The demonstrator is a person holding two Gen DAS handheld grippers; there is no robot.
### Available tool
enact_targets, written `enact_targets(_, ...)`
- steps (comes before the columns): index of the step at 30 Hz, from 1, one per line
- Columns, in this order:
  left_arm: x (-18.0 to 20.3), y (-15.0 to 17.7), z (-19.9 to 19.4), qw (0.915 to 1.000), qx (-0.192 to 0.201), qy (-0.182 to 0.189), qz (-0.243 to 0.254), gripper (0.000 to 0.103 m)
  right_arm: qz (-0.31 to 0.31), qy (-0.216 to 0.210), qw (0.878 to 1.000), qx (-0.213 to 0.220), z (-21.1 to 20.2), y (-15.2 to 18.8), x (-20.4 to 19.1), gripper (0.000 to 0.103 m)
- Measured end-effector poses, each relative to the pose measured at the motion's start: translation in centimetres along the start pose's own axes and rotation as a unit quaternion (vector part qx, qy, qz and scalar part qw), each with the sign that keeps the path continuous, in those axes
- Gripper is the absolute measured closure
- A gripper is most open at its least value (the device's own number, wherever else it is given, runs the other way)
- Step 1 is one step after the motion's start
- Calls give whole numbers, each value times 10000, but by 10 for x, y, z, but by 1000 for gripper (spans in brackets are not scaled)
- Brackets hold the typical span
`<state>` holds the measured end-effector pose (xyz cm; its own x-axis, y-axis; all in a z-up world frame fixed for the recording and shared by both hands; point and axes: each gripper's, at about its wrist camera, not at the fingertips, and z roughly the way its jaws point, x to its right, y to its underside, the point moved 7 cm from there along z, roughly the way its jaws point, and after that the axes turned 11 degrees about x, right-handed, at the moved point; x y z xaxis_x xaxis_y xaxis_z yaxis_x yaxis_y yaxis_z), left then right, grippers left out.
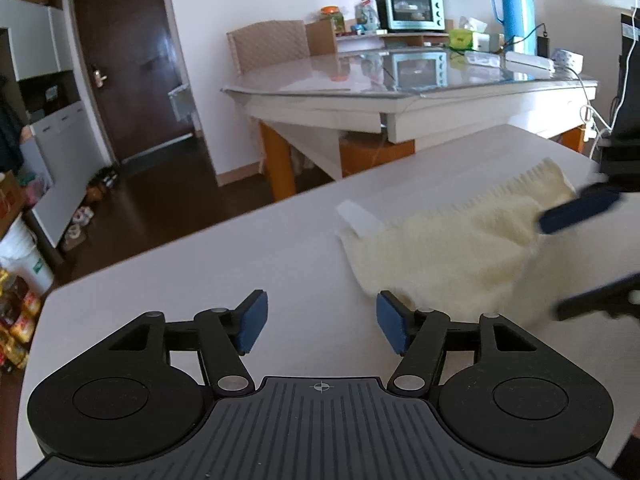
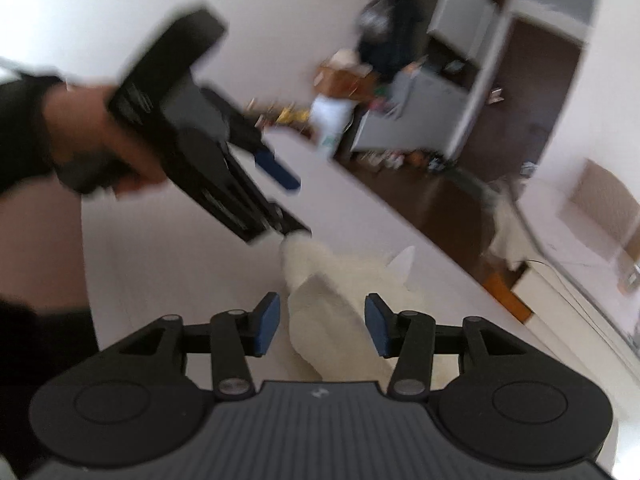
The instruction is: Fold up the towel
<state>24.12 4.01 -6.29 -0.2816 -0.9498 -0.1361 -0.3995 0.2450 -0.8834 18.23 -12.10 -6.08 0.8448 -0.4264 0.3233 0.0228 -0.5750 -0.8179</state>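
Both grippers — left gripper (image 1: 321, 322), right gripper (image 2: 322, 324) — have jaws spread, pinching nothing; cream towel (image 1: 452, 252) lies rumpled, partly folded, on the white tabletop (image 1: 224, 280).

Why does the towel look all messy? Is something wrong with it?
The towel lies bunched and crooked on the table, not in a neat fold, and a white tag sticks out at one corner. Neither pair of tongs grips it. Nothing looks torn or spilled.
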Motion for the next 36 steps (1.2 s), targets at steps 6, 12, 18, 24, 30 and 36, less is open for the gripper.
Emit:
enact_targets(6, 9, 11, -13, 9991, 14, 429, -72, 36, 170, 222, 9994, 207, -23, -10, -2, 98)
enact_targets(12, 35, 3, -20, 9948, 225, 986, -114, 35, 1175, 805, 9844, 1028, -88, -15, 18, 98)
enact_targets(18, 72, 2, -24, 9876, 217, 1556, 17, 35, 1903, 1064, 9683, 1216, -125, 11, 32, 98)
enact_targets(24, 84, 0, -10, 9836, 146, 1792, -167, 67, 2065, 1150, 9659, 1058, -148, 41, 27, 97)
enact_targets(30, 69, -5, -14, 9847, -4, 1713, -321, 98, 1871, 1709, 9649, 691, -159, 63, 26, 97)
enact_targets(36, 60, 19, -51, 9797, -565, 1915, -204, 98, 1913, 1474, 9686, 596, -161, 72, 9, 97)
